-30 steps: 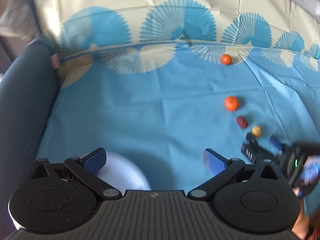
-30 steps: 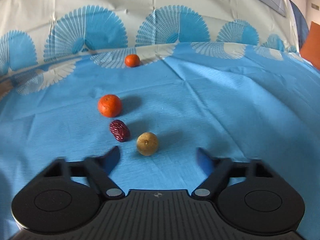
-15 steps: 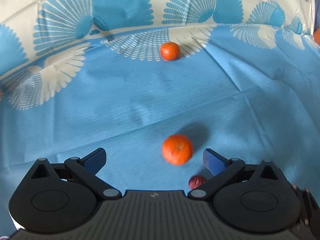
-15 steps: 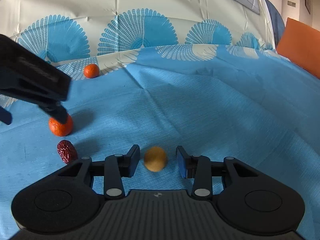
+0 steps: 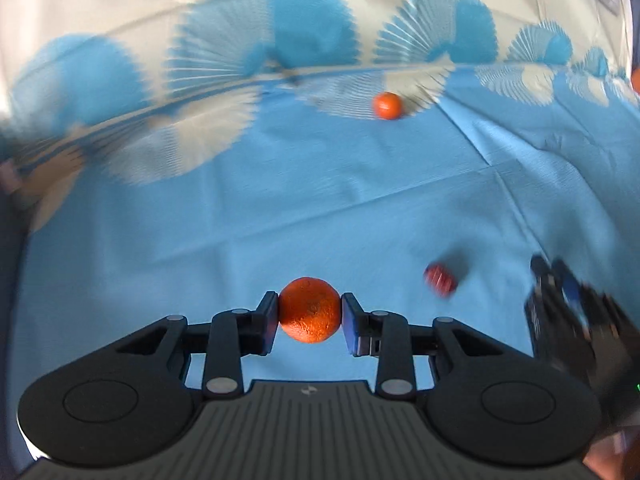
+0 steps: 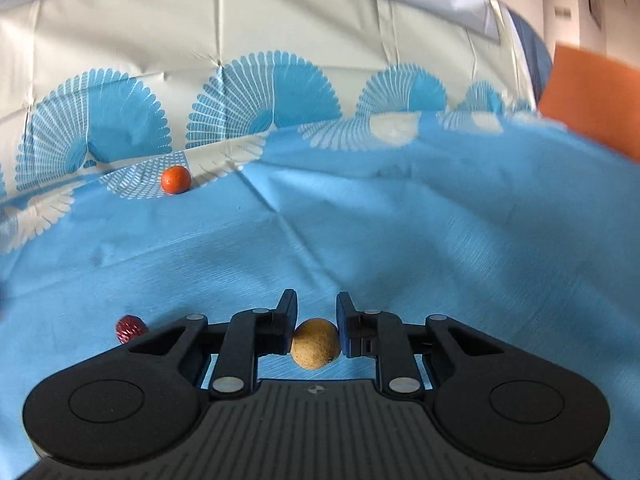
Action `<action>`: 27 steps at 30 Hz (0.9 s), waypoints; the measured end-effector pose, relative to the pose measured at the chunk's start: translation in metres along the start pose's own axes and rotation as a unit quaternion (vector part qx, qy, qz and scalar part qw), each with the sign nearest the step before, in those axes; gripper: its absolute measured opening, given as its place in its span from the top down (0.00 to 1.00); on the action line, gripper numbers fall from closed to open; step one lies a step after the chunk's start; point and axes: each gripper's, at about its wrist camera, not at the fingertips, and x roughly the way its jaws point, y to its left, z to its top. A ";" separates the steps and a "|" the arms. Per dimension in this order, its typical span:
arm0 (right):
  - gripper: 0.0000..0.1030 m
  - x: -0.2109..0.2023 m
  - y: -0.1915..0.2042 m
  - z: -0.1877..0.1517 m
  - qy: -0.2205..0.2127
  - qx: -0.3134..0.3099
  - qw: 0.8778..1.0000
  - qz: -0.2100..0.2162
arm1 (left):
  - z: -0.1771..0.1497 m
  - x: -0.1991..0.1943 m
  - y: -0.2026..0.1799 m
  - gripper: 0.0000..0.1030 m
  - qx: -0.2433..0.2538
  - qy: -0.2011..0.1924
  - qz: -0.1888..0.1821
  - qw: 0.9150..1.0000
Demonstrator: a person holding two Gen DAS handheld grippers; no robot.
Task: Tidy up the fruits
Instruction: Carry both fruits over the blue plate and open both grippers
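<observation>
A large orange (image 5: 310, 312) sits between the pads of my left gripper (image 5: 309, 302), whose jaws are closing and press on both its sides just above the blue cloth (image 5: 280, 208). My right gripper (image 6: 316, 308) is shut on a small yellow-brown fruit (image 6: 315, 343) held deep between its fingers. A wrinkled red date (image 6: 129, 328) lies on the cloth left of the right gripper; in the left wrist view this red date (image 5: 440, 279) is blurred. A smaller orange (image 5: 387, 105) rests far back at the cloth's fold, the same smaller orange (image 6: 175, 179) in the right wrist view.
The blue cloth with fan patterns rises into a white backdrop (image 6: 280, 40) behind the fruits. An orange cushion (image 6: 596, 108) stands at the far right. The right gripper's body (image 5: 568, 312) shows blurred at the left wrist view's right edge.
My left gripper swung from over a white plate to the large orange and closed on it. The right gripper moved up to the yellow-brown fruit and shut on it.
</observation>
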 end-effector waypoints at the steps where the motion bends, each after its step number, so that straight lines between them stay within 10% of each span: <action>1: 0.79 -0.005 0.001 0.001 -0.009 -0.016 1.000 -0.002 | -0.009 -0.020 0.011 0.64 -0.004 -0.002 0.008 1.000; 13: 0.79 -0.224 0.013 0.036 -0.114 -0.160 0.968 0.158 | -0.126 -0.203 0.096 0.64 -0.059 -0.046 0.063 0.995; 27: 0.79 -0.422 0.037 0.007 -0.078 -0.242 0.922 0.293 | -0.241 -0.295 0.124 0.64 -0.111 -0.093 0.032 0.989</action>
